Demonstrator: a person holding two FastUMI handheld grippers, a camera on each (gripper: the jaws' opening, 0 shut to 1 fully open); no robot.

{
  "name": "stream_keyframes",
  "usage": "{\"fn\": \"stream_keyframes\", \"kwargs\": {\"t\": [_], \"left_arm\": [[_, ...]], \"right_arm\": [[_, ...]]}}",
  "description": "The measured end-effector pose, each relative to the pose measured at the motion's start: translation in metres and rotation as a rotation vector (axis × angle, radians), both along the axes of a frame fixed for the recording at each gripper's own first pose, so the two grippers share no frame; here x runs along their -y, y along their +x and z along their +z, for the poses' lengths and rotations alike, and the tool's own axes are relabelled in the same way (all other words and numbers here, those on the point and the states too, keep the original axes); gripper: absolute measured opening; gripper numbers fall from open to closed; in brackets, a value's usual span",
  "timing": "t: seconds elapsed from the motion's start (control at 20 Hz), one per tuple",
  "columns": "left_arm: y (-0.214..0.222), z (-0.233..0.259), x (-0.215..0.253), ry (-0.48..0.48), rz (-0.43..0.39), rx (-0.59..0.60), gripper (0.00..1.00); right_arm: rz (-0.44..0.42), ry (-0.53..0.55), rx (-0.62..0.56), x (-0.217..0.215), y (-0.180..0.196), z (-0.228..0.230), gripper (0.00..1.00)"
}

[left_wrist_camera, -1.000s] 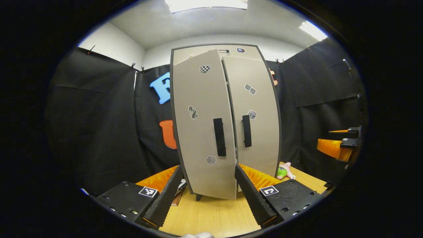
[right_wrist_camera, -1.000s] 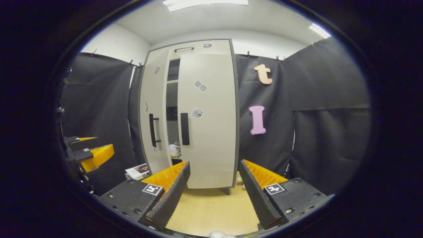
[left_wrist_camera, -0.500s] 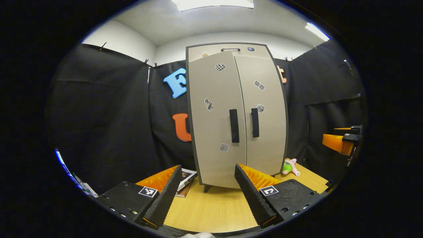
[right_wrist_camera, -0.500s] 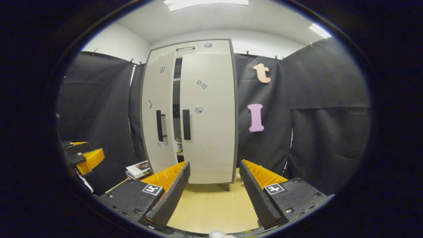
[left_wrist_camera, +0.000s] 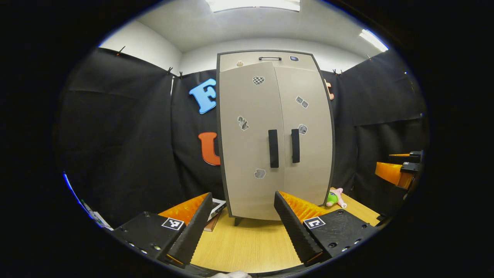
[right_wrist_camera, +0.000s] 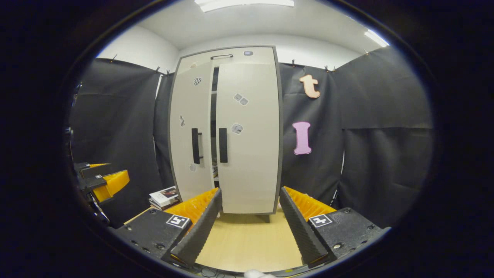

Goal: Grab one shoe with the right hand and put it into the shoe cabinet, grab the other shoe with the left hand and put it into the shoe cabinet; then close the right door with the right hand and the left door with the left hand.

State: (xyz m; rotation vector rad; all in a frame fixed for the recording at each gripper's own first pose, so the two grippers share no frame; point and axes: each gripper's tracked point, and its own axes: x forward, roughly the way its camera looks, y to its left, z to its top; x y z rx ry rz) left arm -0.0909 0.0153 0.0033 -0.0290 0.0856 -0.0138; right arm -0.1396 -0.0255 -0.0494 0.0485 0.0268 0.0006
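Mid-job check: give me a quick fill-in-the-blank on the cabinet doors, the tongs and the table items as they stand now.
1. Each cabinet door carries a vertical black ____.
2. Both the left tongs and the right tongs are ____ and hold nothing.
3. The small plush toy lies on the table beside the cabinet's ____ side.
4. Books are stacked by the cabinet's ____ side.

Missing: handle; open; right; left

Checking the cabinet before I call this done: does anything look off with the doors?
In the right gripper view the left door stands slightly ajar, with a dark gap beside the right door. The left gripper view shows both nearly flush.
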Motion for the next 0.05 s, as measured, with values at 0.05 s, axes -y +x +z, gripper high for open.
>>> {"fn": "stream_keyframes", "kwargs": {"t": [0.05], "left_arm": [[0.0011,-0.0005,-0.0001,-0.001,-0.002,-0.001,0.96]], "right_arm": [[-0.001,0.003,0.000,-0.0005,-0.0003,0.0003,0.98]]}}
